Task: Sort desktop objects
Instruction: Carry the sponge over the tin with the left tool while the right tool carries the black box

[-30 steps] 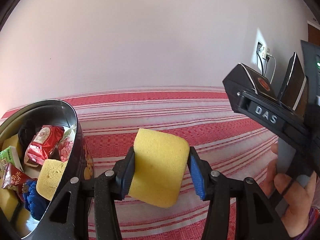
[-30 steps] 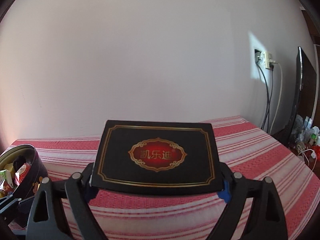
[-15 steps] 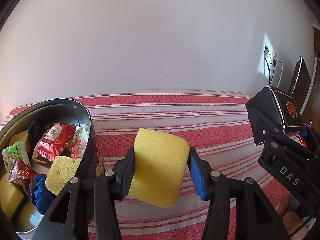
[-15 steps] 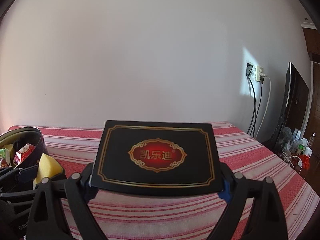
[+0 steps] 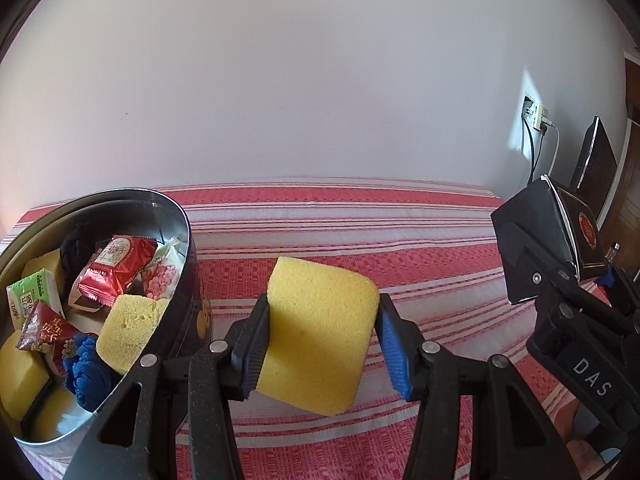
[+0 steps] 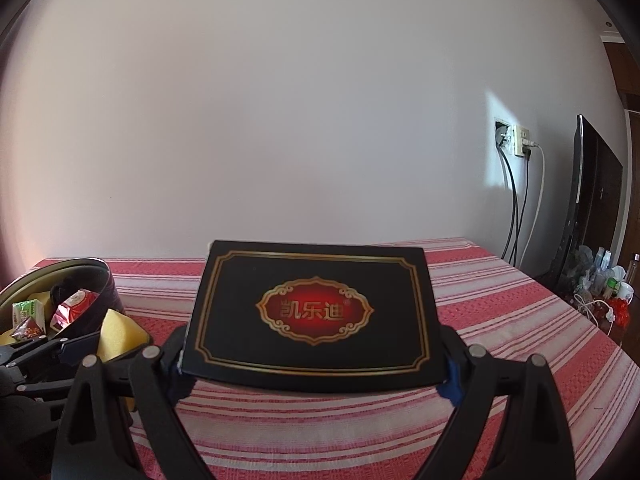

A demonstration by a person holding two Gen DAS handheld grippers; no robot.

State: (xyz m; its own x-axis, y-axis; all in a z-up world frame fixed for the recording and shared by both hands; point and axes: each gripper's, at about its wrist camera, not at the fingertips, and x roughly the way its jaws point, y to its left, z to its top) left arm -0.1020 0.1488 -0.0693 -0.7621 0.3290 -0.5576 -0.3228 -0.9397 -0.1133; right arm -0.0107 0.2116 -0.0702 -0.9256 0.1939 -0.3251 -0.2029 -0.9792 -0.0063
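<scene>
Tin (image 5: 182, 236) sits just left of the left gripper (image 5: 320, 340), below its tips, already packed w/ snack packets (image 5: 116, 270), sponge pieces and a blue cloth (image 5: 86, 368). Left gripper is clamped on a yellow sponge (image 5: 320, 332), pads pressing both sides; sponge stands tilted, long axis running up and away from the cam, held clear above the striped cloth (image 5: 360, 232). So the drop spot lies left of this hand, which is by far the nearer one to the tin. Farther right, the right gripper (image 6: 312, 364) is closed across a wide flat black box (image 6: 316, 312), lying roughly level, long axis spanning finger to finger; tin is well off to its left, past the left gripper. Judging by this, sponge goes left into the tin; box's destination can't tell.
</scene>
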